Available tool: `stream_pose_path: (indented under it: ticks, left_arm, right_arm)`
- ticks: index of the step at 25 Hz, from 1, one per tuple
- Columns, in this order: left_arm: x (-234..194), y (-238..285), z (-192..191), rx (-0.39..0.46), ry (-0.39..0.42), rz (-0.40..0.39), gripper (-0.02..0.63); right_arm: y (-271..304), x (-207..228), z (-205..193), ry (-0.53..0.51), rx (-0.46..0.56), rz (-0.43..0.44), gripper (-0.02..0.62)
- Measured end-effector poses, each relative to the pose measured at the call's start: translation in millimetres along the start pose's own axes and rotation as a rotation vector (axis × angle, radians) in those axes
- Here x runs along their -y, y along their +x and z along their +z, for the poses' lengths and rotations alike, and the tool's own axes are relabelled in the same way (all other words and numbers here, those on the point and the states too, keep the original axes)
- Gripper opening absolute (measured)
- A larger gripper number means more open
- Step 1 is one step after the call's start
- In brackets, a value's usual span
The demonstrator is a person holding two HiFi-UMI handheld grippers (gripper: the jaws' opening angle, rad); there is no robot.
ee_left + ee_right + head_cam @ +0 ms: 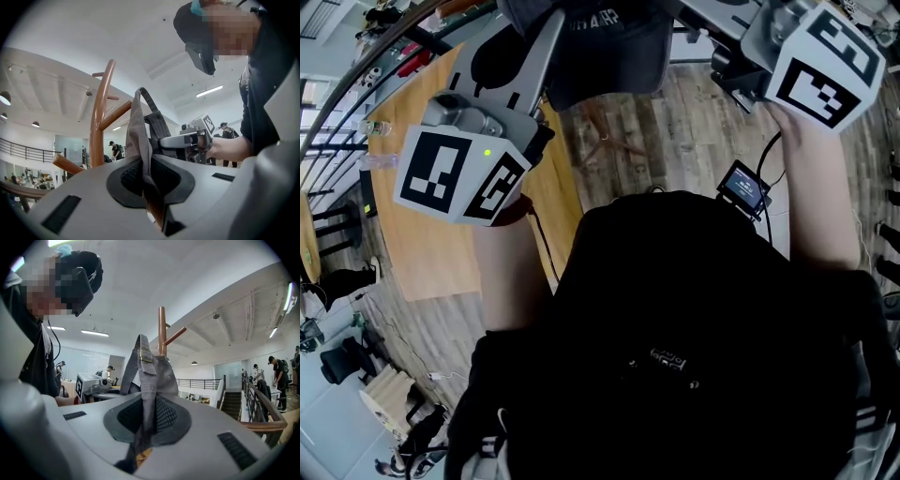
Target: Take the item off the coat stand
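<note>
Cap [602,45] gripped from both sides, top centre of the head view.
We see our left tool [146,182] pinched shut on the cap's grey fabric, mid-frame in its own view, and our right tool [144,420] pinched likewise on the strap. The wooden coat stand [97,126] rises just behind the cap; whether the cap hangs on a peg we cannot tell.

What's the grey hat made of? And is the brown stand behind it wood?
The cap looks like soft woven cloth, matte grey: it folds and shows stitched seams. Its strap buckle looks like shiny brass-coloured metal. The coat stand looks like smooth, glossy wood, orange-brown with a sheen, though painted metal can't be ruled out.
</note>
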State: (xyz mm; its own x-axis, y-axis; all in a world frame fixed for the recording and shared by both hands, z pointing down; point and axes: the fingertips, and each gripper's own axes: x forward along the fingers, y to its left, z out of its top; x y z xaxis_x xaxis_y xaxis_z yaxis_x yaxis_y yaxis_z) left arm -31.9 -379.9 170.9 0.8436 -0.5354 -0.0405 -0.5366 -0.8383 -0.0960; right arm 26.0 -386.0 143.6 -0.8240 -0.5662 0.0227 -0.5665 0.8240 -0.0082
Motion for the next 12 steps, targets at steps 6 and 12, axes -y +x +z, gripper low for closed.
stream_pose_path:
  ticks: [6,12]
  left_arm:
    - [6,-3,8,-0.001,0.008,-0.009,0.020]
    - [26,1,14,-0.004,0.021,-0.026,0.021]
  right_arm:
    - [-5,-6,7,-0.002,0.008,0.011,0.032]
    - [-26,-9,9,0.021,0.025,0.022,0.032]
